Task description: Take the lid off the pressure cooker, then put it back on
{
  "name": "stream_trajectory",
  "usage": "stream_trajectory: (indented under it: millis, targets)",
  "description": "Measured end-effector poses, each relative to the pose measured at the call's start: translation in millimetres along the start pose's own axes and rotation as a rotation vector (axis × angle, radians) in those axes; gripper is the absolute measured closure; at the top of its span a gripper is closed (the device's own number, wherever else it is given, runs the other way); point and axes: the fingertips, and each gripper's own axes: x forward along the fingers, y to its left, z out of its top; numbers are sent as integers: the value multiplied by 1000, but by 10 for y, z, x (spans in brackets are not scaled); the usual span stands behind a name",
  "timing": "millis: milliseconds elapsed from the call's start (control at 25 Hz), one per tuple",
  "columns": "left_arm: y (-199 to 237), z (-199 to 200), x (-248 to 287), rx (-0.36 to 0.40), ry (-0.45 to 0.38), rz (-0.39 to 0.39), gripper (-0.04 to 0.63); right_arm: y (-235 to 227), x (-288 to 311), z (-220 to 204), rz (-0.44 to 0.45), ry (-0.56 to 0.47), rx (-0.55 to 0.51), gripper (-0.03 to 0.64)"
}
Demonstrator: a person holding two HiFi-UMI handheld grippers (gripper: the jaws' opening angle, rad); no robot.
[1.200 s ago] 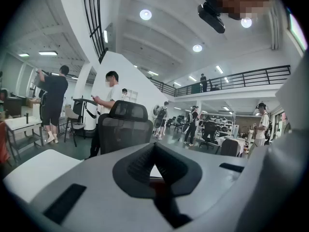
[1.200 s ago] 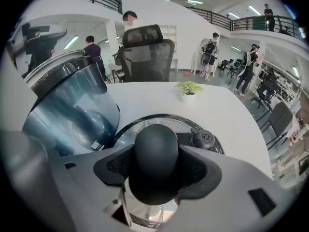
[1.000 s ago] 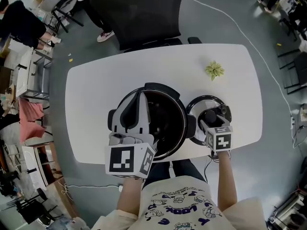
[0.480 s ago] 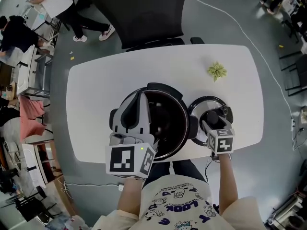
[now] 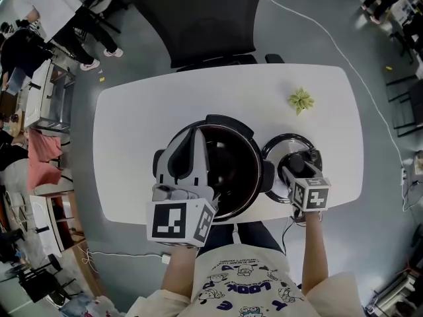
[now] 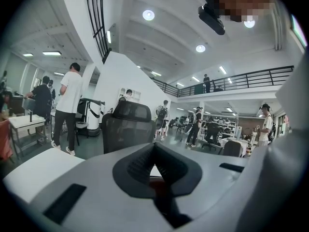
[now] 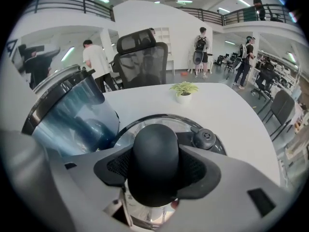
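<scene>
The pressure cooker [image 5: 228, 169] stands open at the table's near middle, its dark pot bare. Its lid [image 5: 281, 141] lies flat on the table just right of the cooker. My right gripper [image 5: 295, 163] points steeply down onto the lid, with its jaws closed on the black knob [image 7: 155, 151] and the pads against the knob's sides. The lid's valve [image 7: 204, 138] shows to the right of the knob. My left gripper [image 5: 193, 133] hovers over the cooker's left rim, shut and holding nothing; its view looks level across the room, jaws [image 6: 154, 151] pressed together.
A small potted plant [image 5: 301, 100] stands at the far right of the white table [image 5: 132, 124]. A black office chair [image 5: 198, 18] is pushed up to the far edge. Several people stand around desks at the back left.
Both grippers have stayed where they were. People in the background at the upper left have walked on.
</scene>
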Motion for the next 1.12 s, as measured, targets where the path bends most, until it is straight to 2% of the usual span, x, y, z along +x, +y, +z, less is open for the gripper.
stream_trajectory:
  millis: [160, 520, 960, 1120]
  targets:
    - [14, 22, -24, -2, -5, 6, 581, -80, -123, 47, -5, -14, 86, 324]
    - [-32, 126, -72, -9, -32, 3, 581, -238, -579, 296, -72, -59, 119, 324]
    - [-116, 287, -175, -19, -70, -18, 581, -214, -1241, 692, -120, -105, 78, 324]
    - [-103, 371, -244, -20, -82, -15, 581, -133, -1423, 871, -101, -129, 63, 324]
